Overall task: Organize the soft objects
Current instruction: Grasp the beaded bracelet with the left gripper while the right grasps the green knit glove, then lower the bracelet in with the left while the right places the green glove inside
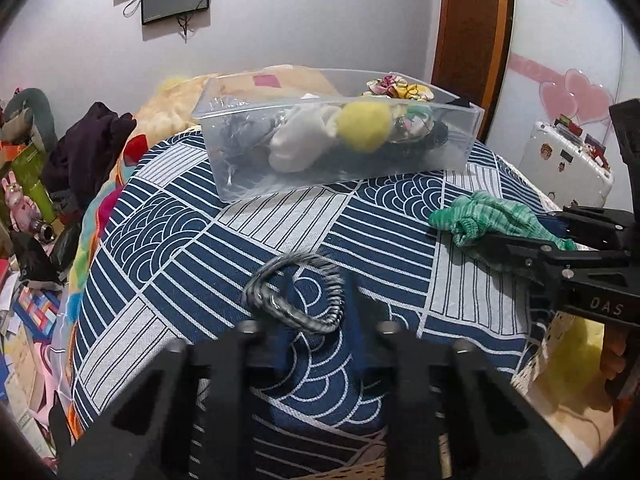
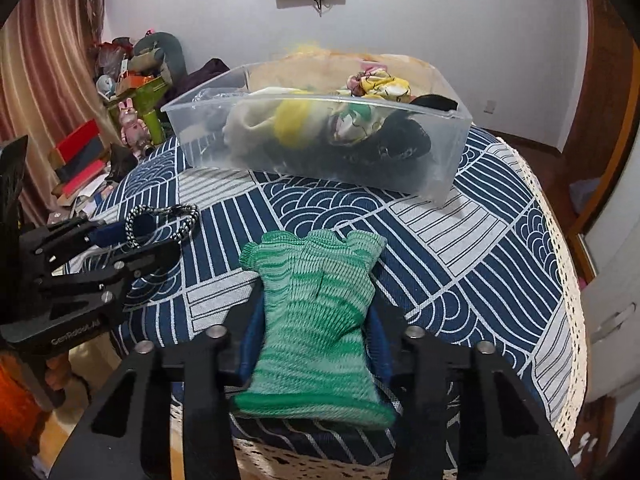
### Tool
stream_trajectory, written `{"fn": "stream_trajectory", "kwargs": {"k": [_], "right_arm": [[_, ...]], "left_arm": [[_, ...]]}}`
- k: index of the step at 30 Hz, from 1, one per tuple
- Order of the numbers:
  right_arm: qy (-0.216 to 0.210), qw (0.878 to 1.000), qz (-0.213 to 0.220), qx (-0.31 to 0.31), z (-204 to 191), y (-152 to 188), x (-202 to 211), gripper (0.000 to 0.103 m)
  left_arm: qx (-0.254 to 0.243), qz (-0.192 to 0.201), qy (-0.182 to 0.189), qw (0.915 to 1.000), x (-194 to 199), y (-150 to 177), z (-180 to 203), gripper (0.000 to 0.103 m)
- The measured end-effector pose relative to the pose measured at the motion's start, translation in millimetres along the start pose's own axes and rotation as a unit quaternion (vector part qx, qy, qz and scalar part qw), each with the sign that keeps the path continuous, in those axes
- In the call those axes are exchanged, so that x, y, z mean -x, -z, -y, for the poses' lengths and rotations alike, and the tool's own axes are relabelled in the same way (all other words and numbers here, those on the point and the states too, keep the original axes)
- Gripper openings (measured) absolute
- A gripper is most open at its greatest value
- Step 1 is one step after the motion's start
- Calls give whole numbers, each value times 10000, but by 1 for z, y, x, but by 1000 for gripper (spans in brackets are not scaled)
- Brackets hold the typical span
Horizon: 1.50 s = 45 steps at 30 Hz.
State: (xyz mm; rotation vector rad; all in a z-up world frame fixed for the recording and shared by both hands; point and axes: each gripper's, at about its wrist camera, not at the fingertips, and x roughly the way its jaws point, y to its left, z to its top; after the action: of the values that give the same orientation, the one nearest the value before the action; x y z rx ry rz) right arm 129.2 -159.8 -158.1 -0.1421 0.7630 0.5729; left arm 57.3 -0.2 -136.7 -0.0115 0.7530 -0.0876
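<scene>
A black-and-white braided hair loop [image 1: 294,296] lies on the blue patterned tablecloth [image 1: 200,240]. My left gripper [image 1: 316,300] is open, its blue-padded fingers on either side of the loop's near part. It also shows in the right wrist view [image 2: 160,224] with the left gripper [image 2: 132,240] at it. A green knitted glove [image 2: 312,316] lies between the open fingers of my right gripper [image 2: 316,320]; it also shows in the left wrist view [image 1: 496,216]. A clear plastic bin [image 1: 340,144] at the back holds a yellow ball, white cloth and scrunchies.
The round table's lace-trimmed edge [image 2: 560,260] curves down the right. Clutter of boxes and toys [image 2: 132,96] stands at the left. A white case [image 1: 568,168] stands at the right by a door.
</scene>
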Motion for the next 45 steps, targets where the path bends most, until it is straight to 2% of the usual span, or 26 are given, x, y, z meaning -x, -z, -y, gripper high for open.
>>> {"fn": "stream_trajectory", "kwargs": {"k": [6, 12, 23, 27, 36, 40, 43, 44, 45], "right_arm": [[58, 9998, 191, -21, 0, -6, 9, 30], [100, 9988, 486, -61, 1, -23, 20, 30], [142, 9931, 1161, -96, 1, -65, 29, 30], [191, 9912, 1302, -130, -2, -85, 23, 30], [433, 9915, 1221, -83, -4, -113, -7, 30], [472, 9934, 1033, -154, 1, -119, -25, 30], [508, 9949, 856, -172, 5, -118, -36, 30], [504, 9956, 774, -173, 6, -117, -39, 30], [497, 9960, 725, -172, 7, -117, -41, 30]], "left_arm": [[240, 59, 129, 9996, 6, -4, -11, 10], [298, 376, 184, 9987, 23, -18, -17, 10], [295, 967, 250, 9946, 37, -71, -29, 10], [294, 1025, 366, 9936, 29, -92, -31, 10], [228, 792, 545, 9951, -16, -130, -28, 10], [250, 534, 611, 9964, -41, -138, -27, 10], [312, 201, 672, 9970, -60, -138, -28, 10], [345, 123, 684, 9970, -63, -137, -29, 12], [365, 66, 715, 9968, -65, -136, -29, 18]]}}
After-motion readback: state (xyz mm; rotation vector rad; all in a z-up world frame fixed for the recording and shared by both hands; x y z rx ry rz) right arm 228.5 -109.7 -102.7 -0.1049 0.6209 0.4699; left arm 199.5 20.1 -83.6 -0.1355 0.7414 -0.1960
